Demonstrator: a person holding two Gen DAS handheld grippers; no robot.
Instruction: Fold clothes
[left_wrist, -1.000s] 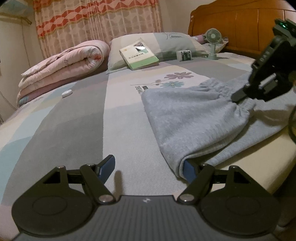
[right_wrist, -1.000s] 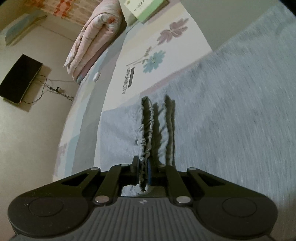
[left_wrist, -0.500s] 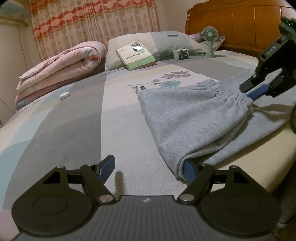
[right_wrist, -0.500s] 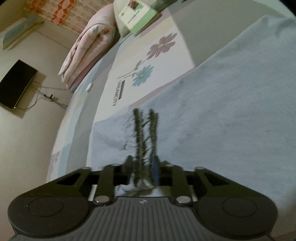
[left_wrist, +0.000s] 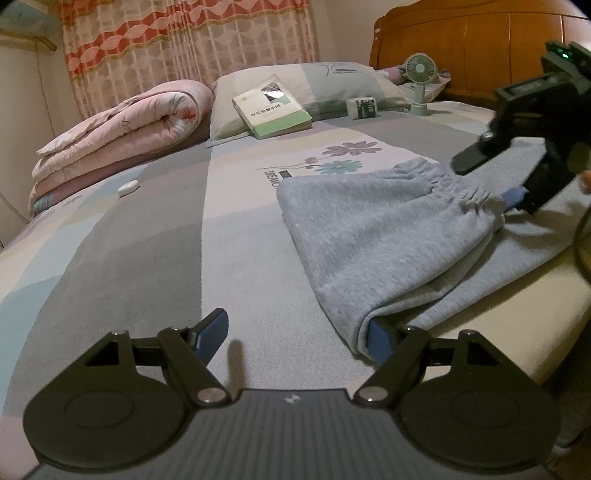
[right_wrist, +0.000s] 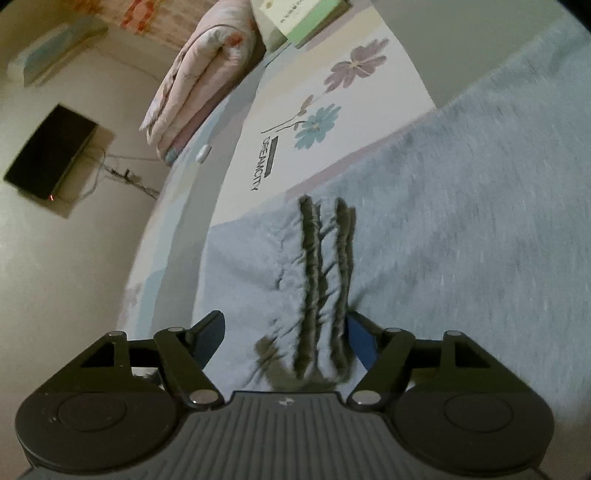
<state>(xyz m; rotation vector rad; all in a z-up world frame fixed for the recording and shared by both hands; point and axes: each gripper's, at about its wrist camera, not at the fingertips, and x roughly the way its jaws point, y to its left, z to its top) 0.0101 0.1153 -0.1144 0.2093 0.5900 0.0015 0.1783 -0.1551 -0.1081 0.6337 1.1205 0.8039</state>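
Both tools stand wide open: the left tool has the folded edge of the grey sweatpants touching its right finger, and the right tool straddles the gathered waistband ahead, gripping nothing. The pants lie doubled over on the bed, so I judge a fold is laid; next comes a regrip. The far side of the pants runs out of view, and motion blur smears the waistband.

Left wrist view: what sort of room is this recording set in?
Most likely a home bedroom: a bed with a wooden headboard, a pillow and a rolled pink quilt, with patterned curtains behind.
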